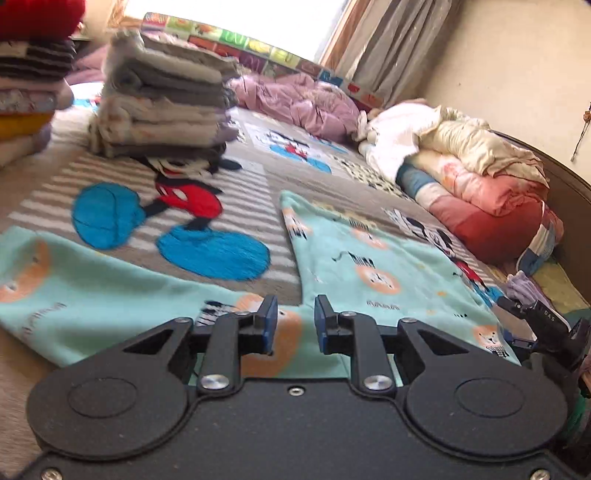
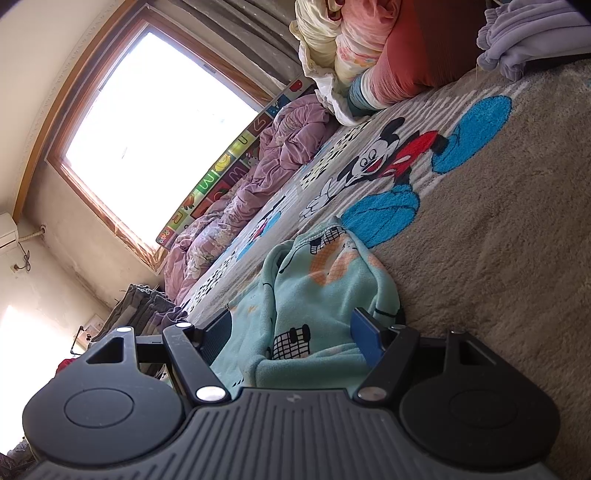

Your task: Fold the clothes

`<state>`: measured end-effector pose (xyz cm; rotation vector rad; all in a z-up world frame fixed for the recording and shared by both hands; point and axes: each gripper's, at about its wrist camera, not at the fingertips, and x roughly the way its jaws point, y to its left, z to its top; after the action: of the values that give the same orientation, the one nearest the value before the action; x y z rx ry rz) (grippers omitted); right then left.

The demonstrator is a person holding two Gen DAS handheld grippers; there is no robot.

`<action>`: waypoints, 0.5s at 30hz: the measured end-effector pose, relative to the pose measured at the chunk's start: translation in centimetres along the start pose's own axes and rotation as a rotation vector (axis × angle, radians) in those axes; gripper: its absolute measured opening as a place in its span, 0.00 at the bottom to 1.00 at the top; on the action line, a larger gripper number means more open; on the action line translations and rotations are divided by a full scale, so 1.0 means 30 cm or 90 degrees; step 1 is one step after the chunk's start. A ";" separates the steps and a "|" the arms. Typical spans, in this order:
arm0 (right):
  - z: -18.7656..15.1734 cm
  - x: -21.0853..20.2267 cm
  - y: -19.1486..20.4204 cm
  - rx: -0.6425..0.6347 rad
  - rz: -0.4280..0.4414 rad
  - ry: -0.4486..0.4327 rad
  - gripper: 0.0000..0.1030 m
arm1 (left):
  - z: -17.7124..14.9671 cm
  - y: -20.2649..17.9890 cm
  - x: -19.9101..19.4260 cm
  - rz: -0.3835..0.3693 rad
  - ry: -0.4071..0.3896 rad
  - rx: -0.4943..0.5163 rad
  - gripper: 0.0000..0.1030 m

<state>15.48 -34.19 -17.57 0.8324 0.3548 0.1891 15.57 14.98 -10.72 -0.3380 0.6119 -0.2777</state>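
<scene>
A mint-green child's garment with orange lion prints (image 1: 369,273) lies spread on the Mickey Mouse blanket (image 1: 207,218), two legs or sleeves pointing away from me. My left gripper (image 1: 295,325) is open, just above the garment's near middle, with nothing between the blue pads. My right gripper (image 2: 295,332) is open wide, with bunched mint-green fabric (image 2: 325,280) lying between its fingers; the view is tilted sideways. The right gripper's body shows at the right edge of the left wrist view (image 1: 543,325).
Two stacks of folded clothes stand at the back left, one grey (image 1: 162,96) and one mixed (image 1: 29,74). Rumpled purple bedding (image 1: 295,99) and a pile of pink and cream quilts (image 1: 480,177) lie along the far and right sides. A lilac garment (image 2: 532,33) lies near the quilts.
</scene>
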 end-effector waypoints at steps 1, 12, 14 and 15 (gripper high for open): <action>0.000 0.000 -0.001 0.000 0.000 0.000 0.69 | -0.004 0.040 0.023 0.034 0.002 -0.047 0.28; 0.003 -0.005 -0.029 0.025 0.033 -0.003 0.70 | 0.016 0.350 -0.148 -0.046 -0.123 -0.374 0.28; 0.003 -0.004 -0.028 0.025 0.034 -0.002 0.70 | -0.004 0.304 -0.100 -0.145 -0.066 -0.379 0.45; 0.003 -0.004 -0.028 0.025 0.034 -0.002 0.70 | -0.013 0.282 -0.072 -0.160 -0.038 -0.377 0.50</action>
<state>15.41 -34.83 -18.11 0.8810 0.3337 0.2311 14.92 23.34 -13.20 -0.9950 0.5848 -0.3223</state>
